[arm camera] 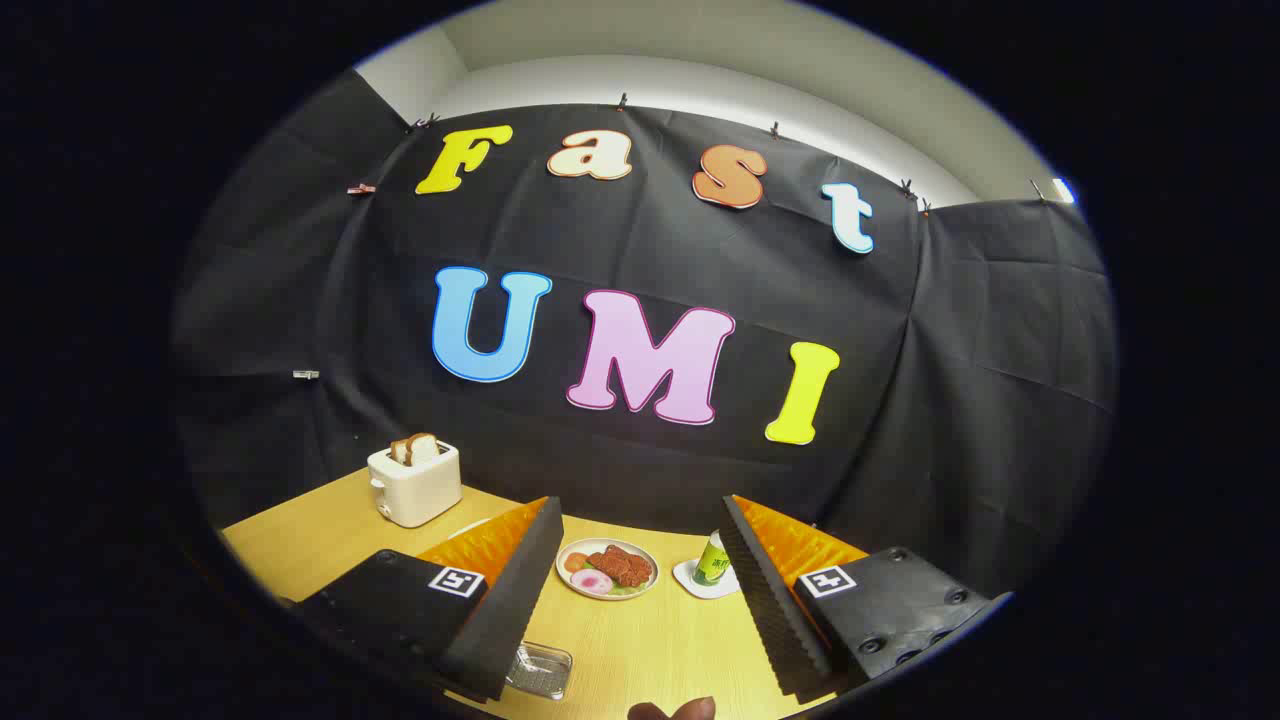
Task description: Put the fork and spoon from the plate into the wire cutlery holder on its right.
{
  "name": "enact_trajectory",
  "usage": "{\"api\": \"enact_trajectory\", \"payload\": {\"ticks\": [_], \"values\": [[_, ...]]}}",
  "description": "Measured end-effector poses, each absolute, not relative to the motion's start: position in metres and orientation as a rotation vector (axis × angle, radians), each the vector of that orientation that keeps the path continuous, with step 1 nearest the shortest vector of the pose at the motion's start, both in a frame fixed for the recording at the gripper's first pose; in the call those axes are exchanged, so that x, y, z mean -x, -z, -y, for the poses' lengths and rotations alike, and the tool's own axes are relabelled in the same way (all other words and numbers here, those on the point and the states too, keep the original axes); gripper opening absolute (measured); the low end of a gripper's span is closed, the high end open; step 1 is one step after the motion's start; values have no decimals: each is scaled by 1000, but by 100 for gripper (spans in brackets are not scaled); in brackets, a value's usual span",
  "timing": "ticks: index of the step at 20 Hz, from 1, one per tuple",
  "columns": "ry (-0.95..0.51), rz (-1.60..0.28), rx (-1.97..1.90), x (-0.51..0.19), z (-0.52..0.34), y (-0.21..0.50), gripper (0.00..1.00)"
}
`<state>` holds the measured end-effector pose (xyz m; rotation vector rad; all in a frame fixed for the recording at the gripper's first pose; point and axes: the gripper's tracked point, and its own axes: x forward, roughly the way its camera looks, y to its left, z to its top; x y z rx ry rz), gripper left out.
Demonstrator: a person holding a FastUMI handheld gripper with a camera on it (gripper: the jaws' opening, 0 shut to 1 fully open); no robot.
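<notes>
Closest in, the gripper reaches forward with its two ridged fingers spread wide. Nothing is between them and neither finger touches anything. Each finger's block carries a small square black-and-white marker tag, a coded pattern rather than readable writing.

Beyond the fingers hangs the black cloth wall, pinned up with small clips along its top edge. Below it lies the pale wooden table, running under both fingers.

A cream toaster stands well off to the left on the table, beyond the left finger, with two slices of bread standing up out of its slots.

Just ahead of the gap between the fingers, slightly nearer the left one, sits a round white plate holding brown pieces of meat, something pink and a little green. No fork or spoon can be made out on it at this size.

To the plate's right, just beside the right finger, a green can stands upright on a white coaster. Its label bears writing too small to read.

Nearer than the plate, just beside the base of the left finger, is a small shiny rectangular tray. Whether it is wire cannot be told.

A person's fingertip shows at the near table edge.
</notes>
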<state>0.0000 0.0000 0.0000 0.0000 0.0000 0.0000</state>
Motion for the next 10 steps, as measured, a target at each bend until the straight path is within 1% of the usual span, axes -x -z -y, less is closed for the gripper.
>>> {"api": "enact_trajectory", "payload": {"ticks": [7, 10], "values": [[-1, -11, -1, -8, 5, 7, 98], [20, -22, -7, -8, 11, 10, 98]]}}
